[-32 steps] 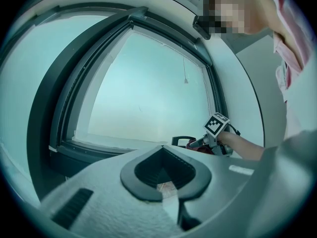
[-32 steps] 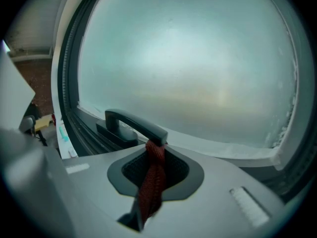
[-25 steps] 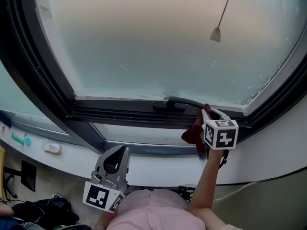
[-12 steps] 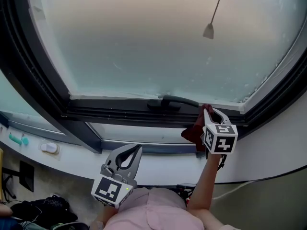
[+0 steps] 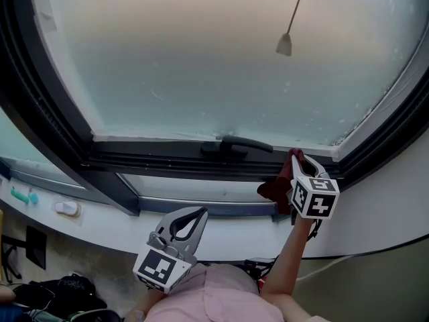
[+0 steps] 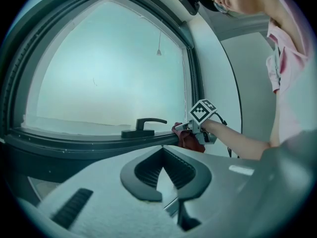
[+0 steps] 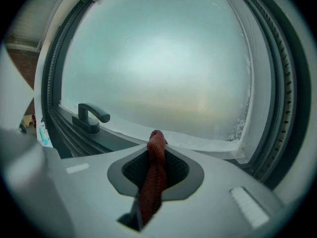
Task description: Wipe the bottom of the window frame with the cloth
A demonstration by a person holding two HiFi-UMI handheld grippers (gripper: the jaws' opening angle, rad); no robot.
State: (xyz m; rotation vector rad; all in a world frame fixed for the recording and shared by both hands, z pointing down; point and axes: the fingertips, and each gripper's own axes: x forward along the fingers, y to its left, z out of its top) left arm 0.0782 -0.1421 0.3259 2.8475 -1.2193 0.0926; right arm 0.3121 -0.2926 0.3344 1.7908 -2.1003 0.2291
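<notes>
1. The right tongs (image 5: 296,157) are clenched on the red cloth (image 5: 273,185). A twisted strand runs up between the jaws and a small knob of it pokes out past the tips.
2. The left tongs (image 5: 193,217) are closed on nothing. They are held low, well short of the window and apart from the cloth.
3. The cloth's front end sits at the bottom rail of the window frame (image 5: 161,154), right at the tips of the right tongs. The handle (image 5: 238,143) is just to their left and the frame's corner is near on their right.
4. Judged from this, a wiping pass is in hand at the right end of the rail, and most of the rail to the left of the tongs looks yet to be covered.
5. The next move calls for dragging the cloth sideways along the rail with steady pressure. It will probably have to lift or skirt round the handle, since that stands in the path leftward.
6. Only the head view shows the loose bulk of cloth hanging below and to the left of the right tongs.
7. Only the right gripper view shows the grip itself, and a pale strip along the foot of the glass ahead of the tips.
8. The left gripper view gives a side look at the cloth bunched against the frame beside the handle.
</notes>
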